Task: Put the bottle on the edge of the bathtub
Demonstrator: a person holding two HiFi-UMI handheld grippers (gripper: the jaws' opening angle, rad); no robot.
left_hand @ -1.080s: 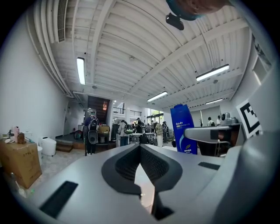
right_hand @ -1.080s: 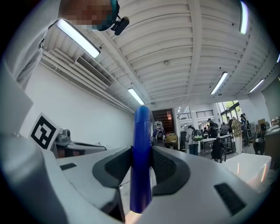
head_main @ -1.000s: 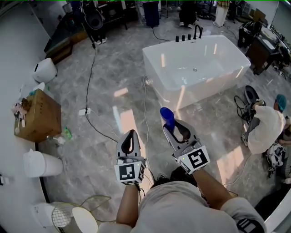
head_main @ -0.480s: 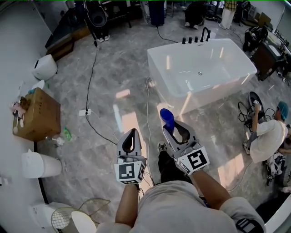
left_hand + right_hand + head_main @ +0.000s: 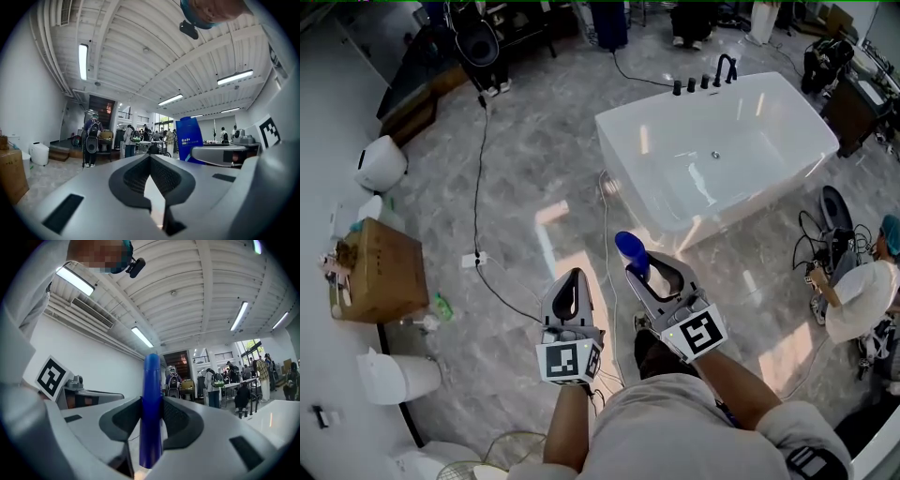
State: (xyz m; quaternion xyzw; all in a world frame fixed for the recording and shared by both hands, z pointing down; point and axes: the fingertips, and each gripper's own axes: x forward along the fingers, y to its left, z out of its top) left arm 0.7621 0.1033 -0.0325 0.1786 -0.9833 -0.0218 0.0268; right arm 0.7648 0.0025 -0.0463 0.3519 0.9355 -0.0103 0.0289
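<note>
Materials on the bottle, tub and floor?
The bottle looks like opaque blue plastic, smooth satin sheen. The bathtub is glossy white, acrylic or enamel, can't tell; sharp light streaks. The floor is polished grey veined stone or tile, mirroring lights.

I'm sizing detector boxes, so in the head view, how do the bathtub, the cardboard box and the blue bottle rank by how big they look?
1. bathtub, by far the largest.
2. cardboard box.
3. blue bottle, the smallest, even though it sits nearer the camera, held in the right claw.
</note>
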